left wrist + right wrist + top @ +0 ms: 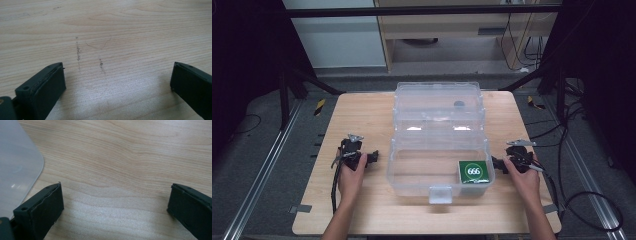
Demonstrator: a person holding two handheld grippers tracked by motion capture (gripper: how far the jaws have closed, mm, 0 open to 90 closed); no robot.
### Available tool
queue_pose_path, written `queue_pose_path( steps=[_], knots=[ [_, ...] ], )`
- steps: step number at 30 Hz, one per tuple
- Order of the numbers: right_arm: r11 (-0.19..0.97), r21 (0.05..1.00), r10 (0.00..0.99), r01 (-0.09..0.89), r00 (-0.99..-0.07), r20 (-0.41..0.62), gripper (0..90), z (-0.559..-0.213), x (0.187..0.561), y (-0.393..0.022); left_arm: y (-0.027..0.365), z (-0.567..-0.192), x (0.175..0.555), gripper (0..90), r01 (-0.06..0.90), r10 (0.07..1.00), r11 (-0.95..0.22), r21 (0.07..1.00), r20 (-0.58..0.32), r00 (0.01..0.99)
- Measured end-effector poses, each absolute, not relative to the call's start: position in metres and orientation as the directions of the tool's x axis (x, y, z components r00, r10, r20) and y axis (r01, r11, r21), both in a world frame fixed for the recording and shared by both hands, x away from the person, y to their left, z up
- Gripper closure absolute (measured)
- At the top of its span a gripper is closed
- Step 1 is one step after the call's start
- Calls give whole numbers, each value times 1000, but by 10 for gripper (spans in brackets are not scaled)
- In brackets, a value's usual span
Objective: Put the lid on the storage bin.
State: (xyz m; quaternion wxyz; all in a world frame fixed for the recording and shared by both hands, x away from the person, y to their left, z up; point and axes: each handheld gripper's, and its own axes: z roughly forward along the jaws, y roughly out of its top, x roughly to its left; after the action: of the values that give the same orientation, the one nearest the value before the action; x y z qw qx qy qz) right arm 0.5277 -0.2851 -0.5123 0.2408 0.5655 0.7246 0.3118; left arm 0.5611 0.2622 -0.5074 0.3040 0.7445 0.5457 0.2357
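Both grippers parked on the table (362, 210), one each side of the clear box (438, 172), nothing held.

Near end first: L gripper (373, 158) sits w/ jaws spread wide over bare wood; in the left gripper view (117, 82) there's just grain, a few scuff marks and a stray hair between the pads. R gripper (495, 164) is likewise wide open and empty; in the right gripper view (115, 202) a rounded corner of the box (17, 167) shows off its left jaw, close but not touching.

Both point inward at the box's side walls. Box is open, lid (438, 105) folded back on the far side, latch tab (440, 194) on the near wall facing the person.

Key relation: green packet marked 666 (473, 171) lies flat inside the box's lower tray, in the near corner on the R gripper's side. It's just beyond that gripper's tips, w/ only the tray wall between them. From the L gripper it's across the whole tray width. So R is clearly the nearer hand.

Packet is roughly square, no real long axis; edges run about parallel to the tray walls.

Judgement: a pick would need the R gripper to go up over the wall and down, since straight in is blocked by the wall. Packet lying flat near the corner looks like tight room for the jaws.

Farther back in the lid: a small dark round spot (459, 104), can't tell what it is.
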Motion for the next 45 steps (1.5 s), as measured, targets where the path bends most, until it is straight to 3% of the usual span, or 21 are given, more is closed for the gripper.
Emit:
queue_pose_path(
  steps=[6,9,11,13,15,20,25,30,33,37,40,41,45],
  knots=[
    [158,724,972,672,-237,7,5,-512,528,-285,261,-507,561,0,670,956,-218,709,18,292],
    [169,726,968,667,-250,4,7,-512,528,-285,263,-508,560,0,659,942,-246,711,17,334],
    [196,725,958,660,-287,2,62,-511,523,-286,264,-505,557,0,663,924,-283,693,13,381],
    [256,719,942,646,-333,-37,106,-506,517,-286,264,-502,552,31,653,901,-330,682,19,434],
    [336,711,926,618,-354,-130,78,-497,507,-286,263,-495,544,52,632,875,-379,676,38,483],
    [507,658,856,557,-414,-310,80,-454,484,-286,253,-461,517,56,536,797,-487,690,99,596],
    [602,609,792,516,-478,-379,77,-405,473,-278,241,-419,491,35,434,712,-552,712,131,690],
    [647,588,755,485,-517,-403,97,-372,474,-269,233,-396,479,34,396,681,-571,719,145,718],
    [682,582,718,443,-556,-419,153,-336,483,-260,226,-379,471,41,350,656,-596,723,188,731],
    [729,560,666,393,-599,-446,209,-300,498,-251,215,-365,464,42,329,617,-616,716,178,766],
    [746,550,642,376,-626,-442,240,-288,506,-245,209,-361,462,43,311,587,-639,704,184,788],
    [769,533,610,352,-655,-446,301,-277,513,-237,203,-357,460,43,294,550,-669,683,188,814],
    [816,492,542,302,-696,-471,388,-264,524,-219,186,-354,456,40,254,480,-705,662,182,858]
  ],
)
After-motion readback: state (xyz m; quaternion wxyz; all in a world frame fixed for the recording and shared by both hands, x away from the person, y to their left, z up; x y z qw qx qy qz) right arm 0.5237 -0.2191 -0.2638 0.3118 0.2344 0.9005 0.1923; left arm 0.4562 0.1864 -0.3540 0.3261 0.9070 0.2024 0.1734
